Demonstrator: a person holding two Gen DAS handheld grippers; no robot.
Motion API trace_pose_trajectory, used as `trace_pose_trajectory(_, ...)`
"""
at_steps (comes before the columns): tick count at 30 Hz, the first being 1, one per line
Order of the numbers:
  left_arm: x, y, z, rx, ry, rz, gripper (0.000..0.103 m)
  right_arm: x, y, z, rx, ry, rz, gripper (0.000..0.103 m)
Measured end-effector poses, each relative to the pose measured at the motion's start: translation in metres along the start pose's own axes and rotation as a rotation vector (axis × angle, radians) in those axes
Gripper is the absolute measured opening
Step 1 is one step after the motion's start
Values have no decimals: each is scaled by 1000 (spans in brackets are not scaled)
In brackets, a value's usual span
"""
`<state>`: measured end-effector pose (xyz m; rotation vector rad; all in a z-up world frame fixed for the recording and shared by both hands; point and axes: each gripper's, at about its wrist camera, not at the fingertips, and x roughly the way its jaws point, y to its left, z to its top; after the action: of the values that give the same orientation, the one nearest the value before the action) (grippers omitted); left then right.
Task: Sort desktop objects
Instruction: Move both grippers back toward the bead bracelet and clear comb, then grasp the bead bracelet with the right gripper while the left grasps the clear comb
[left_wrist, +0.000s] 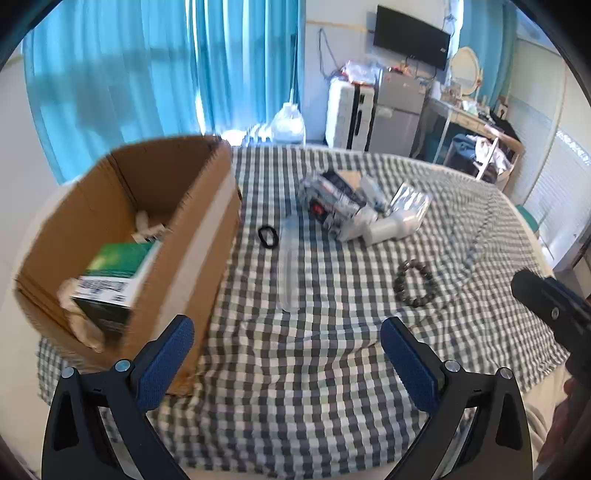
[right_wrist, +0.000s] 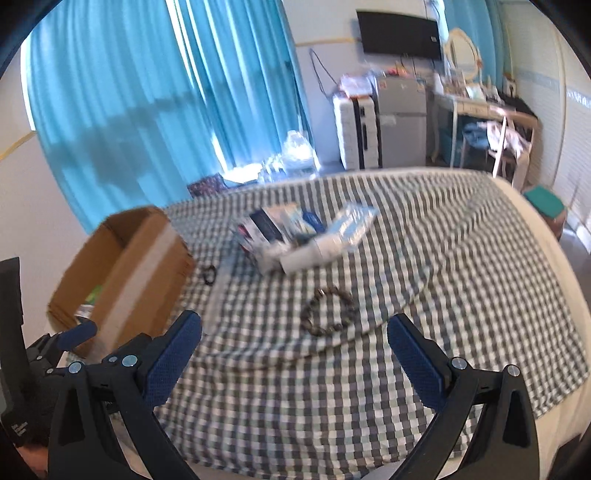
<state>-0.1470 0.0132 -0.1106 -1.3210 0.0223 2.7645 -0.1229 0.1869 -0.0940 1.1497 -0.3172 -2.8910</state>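
At the far left stood an open cardboard box, a green-and-white carton already lying inside it along with some crumpled white paper; in the right wrist view the same box sat left of and beyond the fingers. The left gripper hung over the checked cloth with its blue fingers spread as wide as they go and nothing between them, the left one just in front of the box's near corner. Beyond its gap, slightly left of centre, a clear slender tube lay with its long axis running near to far, almost in line with the way the fingers pointed, so the open span crossed it the short way. A small black ring lay just left of the tube's far end. Farther off and to the right was a loose pile of packets and white bottles, too blurred to tell apart. Right of the tube and nearer than the pile lay a dark bead bracelet. The right gripper also stood wide open and empty, and the bracelet lay just beyond its gap, close to the middle, flat on the cloth. By this layout the tube and ring seemed to fall to the left hand, nearer the box, and the bracelet to the right hand, which would have to carry it leftward across the cloth to reach the box. Both views were smeared, so fine detail was uncertain.
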Motion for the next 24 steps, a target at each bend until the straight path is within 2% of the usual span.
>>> trace_pose_trajectory(5, 49, -9, 5, -12, 32, -7, 103, 52, -17, -8, 5, 74, -17, 101)
trace_pose_trajectory(8, 82, -14, 14, 16, 63, -32, 103, 85, -24, -7, 5, 113, -31, 101)
trace_pose_trajectory(13, 124, -12, 20, 13, 94, 1, 103, 135, -31, -5, 0, 173, -55, 101)
trace_pose_trajectory(15, 140, -10, 20, -1, 115, 7, 103, 149, -30, -5, -5, 191, -63, 101)
trace_pose_trajectory(21, 177, -17, 9, 45, 165, 54, 103, 180, -32, -8, -10, 226, -54, 101)
trace_pose_trajectory(24, 181, -14, 7, 0, 140, 40, 103, 191, -36, -11, 7, 255, -54, 101)
